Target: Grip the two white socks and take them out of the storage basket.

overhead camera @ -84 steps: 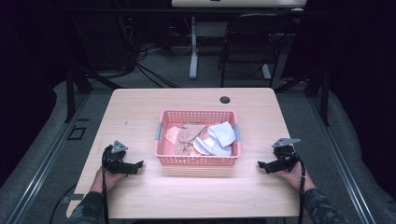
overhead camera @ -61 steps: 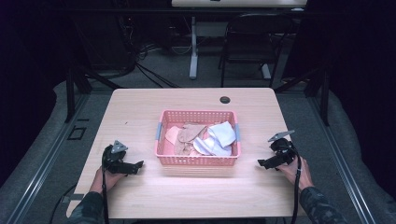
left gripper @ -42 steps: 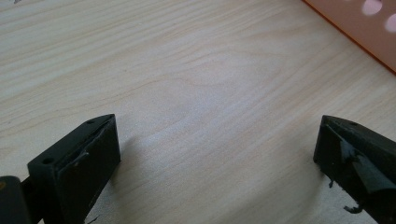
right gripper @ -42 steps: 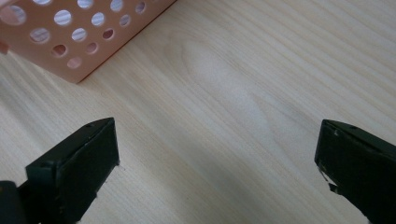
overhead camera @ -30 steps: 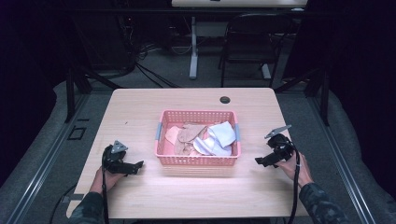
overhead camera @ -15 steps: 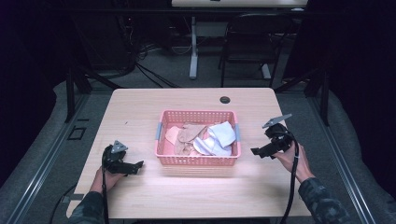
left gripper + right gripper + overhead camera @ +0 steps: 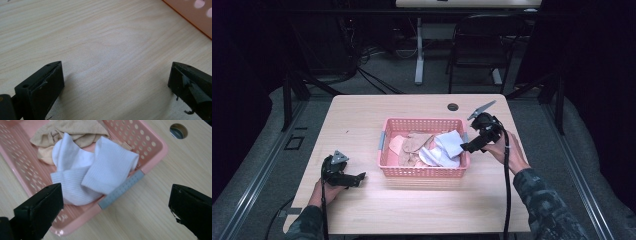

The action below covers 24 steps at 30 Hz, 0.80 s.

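Two white socks (image 7: 100, 173) in the pink basket (image 7: 150, 152) look soft, light; we'd pinch a folded cuff. Right gripper (image 7: 115, 212) and left gripper (image 7: 115, 87) jaws gape, empty.

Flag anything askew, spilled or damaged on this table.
Nothing spilled: the socks lie inside the pink basket. One oddity: the left gripper has frayed, peeling pad lining on its open jaws.

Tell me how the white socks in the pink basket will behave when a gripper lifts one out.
The white socks lie folded and rumpled over each other, so one will probably sag limp from the pinch point. Their ribbed knit looks grippy rather than slippery. Since they overlap, and rest partly on the tan cloth, lifting one may drag its neighbour along. The open right gripper hangs above the pink basket.
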### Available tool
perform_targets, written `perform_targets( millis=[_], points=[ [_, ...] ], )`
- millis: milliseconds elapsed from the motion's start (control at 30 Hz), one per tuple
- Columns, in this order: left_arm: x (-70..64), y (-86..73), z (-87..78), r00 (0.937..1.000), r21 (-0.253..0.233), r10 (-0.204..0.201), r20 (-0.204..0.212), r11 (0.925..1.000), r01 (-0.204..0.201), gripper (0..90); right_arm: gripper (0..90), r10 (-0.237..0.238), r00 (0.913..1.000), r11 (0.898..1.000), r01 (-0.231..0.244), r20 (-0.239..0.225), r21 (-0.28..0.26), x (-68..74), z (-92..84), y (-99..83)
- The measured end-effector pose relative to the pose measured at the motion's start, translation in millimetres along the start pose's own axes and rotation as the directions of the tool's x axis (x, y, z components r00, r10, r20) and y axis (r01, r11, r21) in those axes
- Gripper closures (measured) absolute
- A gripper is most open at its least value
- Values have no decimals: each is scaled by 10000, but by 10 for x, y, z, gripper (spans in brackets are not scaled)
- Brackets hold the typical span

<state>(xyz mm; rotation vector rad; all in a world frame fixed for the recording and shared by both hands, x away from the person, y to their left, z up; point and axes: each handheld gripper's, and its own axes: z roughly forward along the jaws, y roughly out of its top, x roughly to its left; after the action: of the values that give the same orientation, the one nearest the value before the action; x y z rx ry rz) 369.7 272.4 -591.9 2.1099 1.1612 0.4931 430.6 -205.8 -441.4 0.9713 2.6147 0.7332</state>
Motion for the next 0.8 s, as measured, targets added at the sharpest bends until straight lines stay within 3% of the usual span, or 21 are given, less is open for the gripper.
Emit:
perform_targets(
  millis=[133,367,800],
  points=[
    [-1,0,0,10000,-3,-9,0,10000,9,3,0,-276,9995,9995,278,-121,149,57,106,197],
    [-2,-1,1,10000,-15,-14,6,10000,14,3,0,-721,9974,9930,726,-81,928,140,421,463],
    [-1,0,0,10000,-8,-5,8,10000,5,3,21,-516,9987,9843,506,16,1688,174,887,578]
  ],
)
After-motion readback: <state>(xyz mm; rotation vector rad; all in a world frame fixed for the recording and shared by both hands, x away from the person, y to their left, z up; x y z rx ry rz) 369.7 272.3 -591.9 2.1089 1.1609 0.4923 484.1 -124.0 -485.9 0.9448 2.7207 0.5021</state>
